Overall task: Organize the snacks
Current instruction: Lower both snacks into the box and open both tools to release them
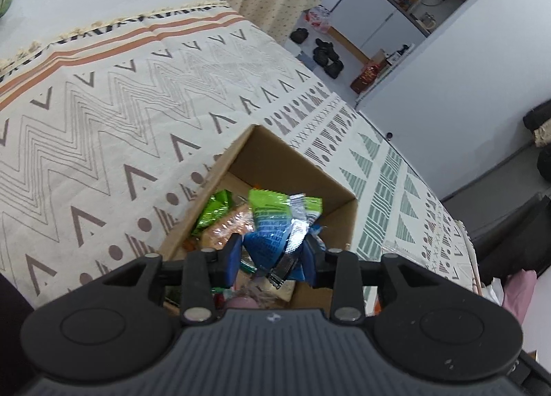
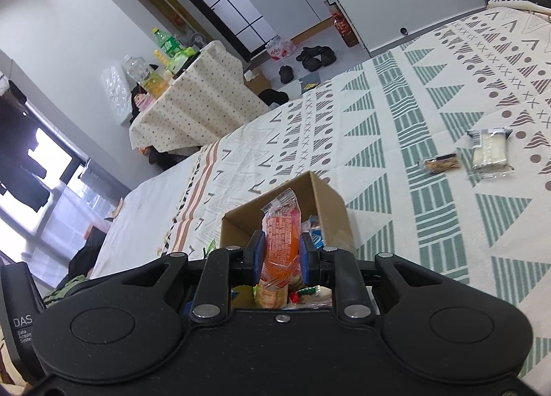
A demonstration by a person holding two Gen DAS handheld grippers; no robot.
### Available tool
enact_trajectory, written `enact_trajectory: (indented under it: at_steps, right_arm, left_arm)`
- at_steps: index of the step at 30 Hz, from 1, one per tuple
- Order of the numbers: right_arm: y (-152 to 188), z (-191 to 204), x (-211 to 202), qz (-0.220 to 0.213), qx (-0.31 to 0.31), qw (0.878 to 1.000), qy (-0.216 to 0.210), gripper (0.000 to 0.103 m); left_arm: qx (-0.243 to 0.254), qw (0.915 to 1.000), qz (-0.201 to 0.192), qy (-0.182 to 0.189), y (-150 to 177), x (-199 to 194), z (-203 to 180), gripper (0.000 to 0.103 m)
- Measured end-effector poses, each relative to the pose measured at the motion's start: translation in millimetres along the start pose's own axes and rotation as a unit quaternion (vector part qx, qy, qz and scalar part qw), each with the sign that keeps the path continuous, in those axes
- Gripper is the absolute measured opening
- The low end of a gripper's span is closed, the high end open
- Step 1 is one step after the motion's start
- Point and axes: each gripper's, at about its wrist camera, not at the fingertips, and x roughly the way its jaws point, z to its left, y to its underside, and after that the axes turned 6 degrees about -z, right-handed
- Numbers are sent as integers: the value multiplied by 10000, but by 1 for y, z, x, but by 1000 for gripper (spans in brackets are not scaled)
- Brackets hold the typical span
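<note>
Dropping step: left gripper [image 1: 272, 258] clamped on blue packet [image 1: 272, 241], right gripper [image 2: 282, 254] on orange packet [image 2: 280, 241], box [image 2: 330, 203] at 12 o'clock; release next.

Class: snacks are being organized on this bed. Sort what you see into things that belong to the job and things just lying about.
Belongs to the job:
cardboard box
blue-green packet in left gripper
orange packet in right gripper
two wrapped snacks on the bedspread

Just lying about:
shoes
bottles
</note>
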Motion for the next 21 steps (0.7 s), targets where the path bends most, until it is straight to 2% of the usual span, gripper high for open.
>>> enact_trajectory:
  at_steps: [6,16,18,19,21]
  right_arm:
    - [7,9,7,77,-54,9999,36,21]
    - [21,16,19,274,-101,9996,11,21]
    - [22,15,21,335,-113,9994,34,22]
    - [23,15,22,374,-128,9992,34,26]
    - [22,15,20,396,-107,9991,68,29]
  left_arm:
    - [-275,9996,62,-12,-8,1,15,45]
    - [-396,9992,60,-75,-11,3,21,49]
    - [-379,9992,62,-121,-11,4,21,55]
    - [-364,9992,64,-148,-10,5,20,56]
    - [-317,9993,69,-196,-9,6,18,63]
